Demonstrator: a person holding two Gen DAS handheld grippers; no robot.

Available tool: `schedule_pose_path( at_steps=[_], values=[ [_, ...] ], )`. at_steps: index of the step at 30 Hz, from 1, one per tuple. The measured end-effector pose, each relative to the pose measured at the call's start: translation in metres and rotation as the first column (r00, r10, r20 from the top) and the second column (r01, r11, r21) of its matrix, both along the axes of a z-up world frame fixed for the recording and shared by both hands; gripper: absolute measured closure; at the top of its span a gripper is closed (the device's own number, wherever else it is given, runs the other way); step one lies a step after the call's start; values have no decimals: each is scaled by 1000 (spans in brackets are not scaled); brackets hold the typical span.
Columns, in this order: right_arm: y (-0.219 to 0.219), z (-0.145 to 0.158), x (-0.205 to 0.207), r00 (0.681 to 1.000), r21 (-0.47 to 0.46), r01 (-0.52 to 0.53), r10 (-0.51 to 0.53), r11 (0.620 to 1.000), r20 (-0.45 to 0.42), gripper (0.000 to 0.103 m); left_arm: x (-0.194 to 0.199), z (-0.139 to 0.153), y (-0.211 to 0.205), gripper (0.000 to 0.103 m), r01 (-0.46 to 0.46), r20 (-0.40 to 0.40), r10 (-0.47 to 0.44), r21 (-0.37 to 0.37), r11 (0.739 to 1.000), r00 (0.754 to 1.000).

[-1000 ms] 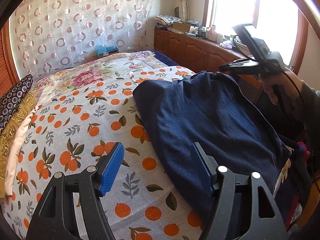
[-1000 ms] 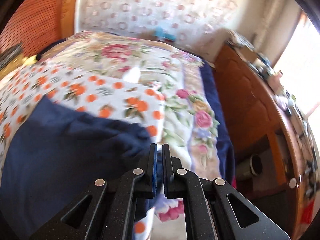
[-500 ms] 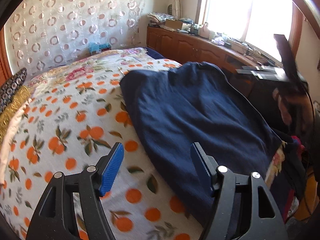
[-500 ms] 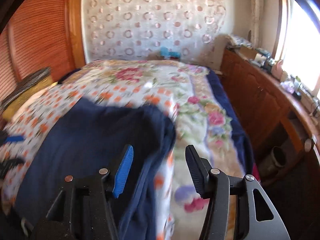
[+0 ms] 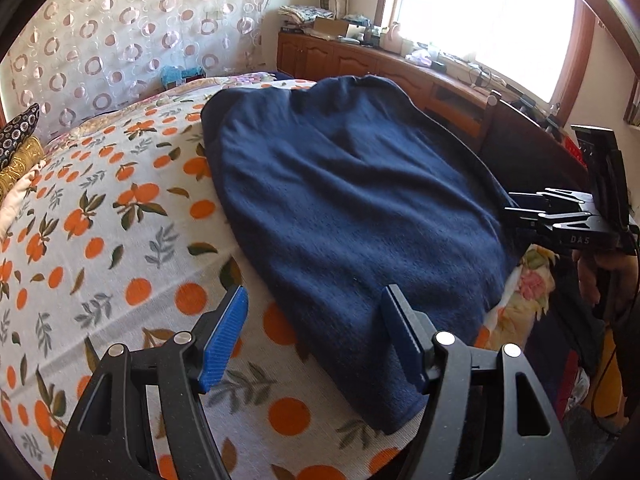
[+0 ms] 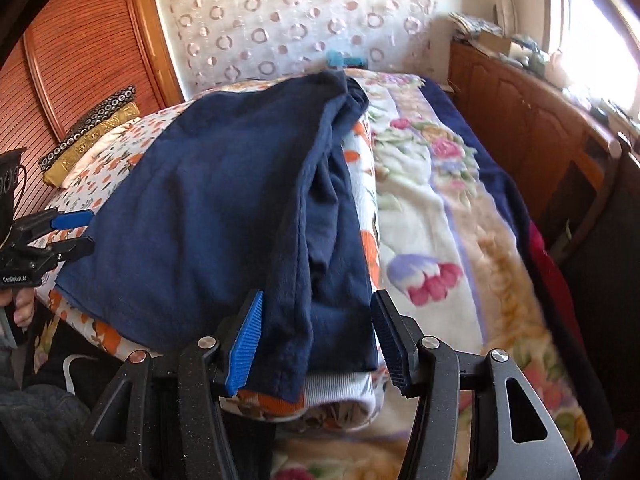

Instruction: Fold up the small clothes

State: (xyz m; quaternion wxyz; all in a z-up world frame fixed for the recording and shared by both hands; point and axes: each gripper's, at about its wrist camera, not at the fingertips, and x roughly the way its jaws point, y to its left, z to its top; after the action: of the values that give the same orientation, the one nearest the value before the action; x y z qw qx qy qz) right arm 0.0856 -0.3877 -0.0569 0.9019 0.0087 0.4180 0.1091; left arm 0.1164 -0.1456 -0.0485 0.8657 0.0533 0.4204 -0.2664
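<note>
A navy blue garment lies spread on the orange-print bed cover. My left gripper is open just above its near corner; the cloth's edge runs between the fingers and the pads stay clear of it. My right gripper is open at the garment's other near corner, where a folded-over strip hangs over the bed edge between the pads, unpressed. Each gripper shows in the other's view: the right gripper at the far right, the left gripper at the far left.
A floral blanket covers the bed right of the garment. Pillows lie at the head. A wooden cabinet with clutter runs under the window. A wooden panel stands on the left. A hand holds the right gripper.
The right gripper opened, let go of the garment's far corner and drew back to the near bed edge. The left gripper moved in toward the near corner.
</note>
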Motion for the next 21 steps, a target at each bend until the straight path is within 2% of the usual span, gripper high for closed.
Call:
schedule_pose_path(
  at_steps=[7, 14, 17, 19, 21],
  values=[
    [21, 6, -10, 1000, -25, -23, 23, 999, 4, 49, -8, -6, -3, 33, 16, -19, -16, 17, 1000, 1000],
    [27, 4, -20, 999, -40, -42, 42, 998, 13, 66, -16, -6, 4, 33, 11, -22, -11, 10, 1000, 1000],
    [28, 5, -18, 999, -31, -47, 48, 998, 23, 79, -22, -7, 7, 33, 19, -30, -20, -21, 1000, 999],
    [31, 5, -19, 998, -31, -58, 59, 998, 33, 90, -26, -8, 7, 40, 26, -45, -27, -38, 999, 999],
    [33, 4, -19, 997, -34, -63, 64, 997, 41, 93, -29, -7, 7, 59, 26, -37, -27, -47, 999, 999]
  ],
)
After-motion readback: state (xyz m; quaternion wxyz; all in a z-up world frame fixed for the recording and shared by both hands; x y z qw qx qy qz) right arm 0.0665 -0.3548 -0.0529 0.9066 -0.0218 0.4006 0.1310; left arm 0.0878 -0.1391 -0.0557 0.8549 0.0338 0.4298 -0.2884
